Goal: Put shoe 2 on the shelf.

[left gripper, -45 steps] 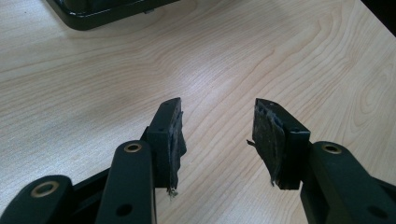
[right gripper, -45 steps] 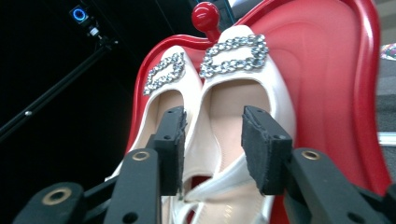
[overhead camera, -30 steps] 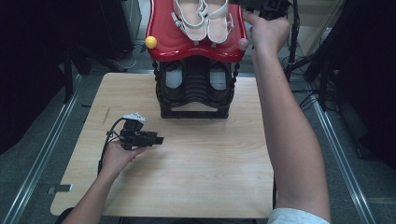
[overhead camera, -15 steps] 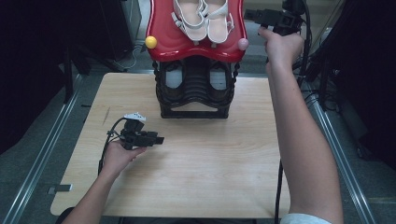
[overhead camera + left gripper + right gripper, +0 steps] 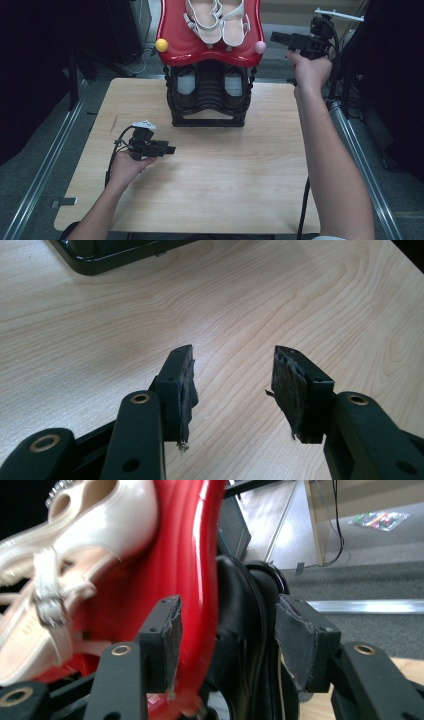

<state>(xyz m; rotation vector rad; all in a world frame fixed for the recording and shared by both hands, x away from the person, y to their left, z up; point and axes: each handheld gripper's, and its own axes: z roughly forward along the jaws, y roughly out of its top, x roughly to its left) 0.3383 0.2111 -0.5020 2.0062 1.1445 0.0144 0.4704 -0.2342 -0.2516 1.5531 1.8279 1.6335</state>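
**Right gripper at the red shelf, nothing grabbed yet**

Right gripper [image 5: 279, 37] is raised beside the right edge of the red shelf [image 5: 210, 50] on top of the black shoe rack [image 5: 209, 107]. Its jaws are apart and hold nothing. In the right gripper view the red shelf's edge [image 5: 192, 575] sits in the gap between the jaws, with no contact that I can make out. A pair of white sandals [image 5: 216, 20] lies on the red shelf, side by side, toes toward the person; one sandal [image 5: 55, 565] shows blurred at the left of the right gripper view. Dark shoes sit on a lower tier of the rack.

Left gripper [image 5: 170, 149] rests low over the table [image 5: 250, 190], in front of the rack and to its left, jaws spread, empty; only bare wood lies between them in its own view.

Progress, as a judgement: early. The sandals look untouched, so closing in, gripping and any moving are all left to do.
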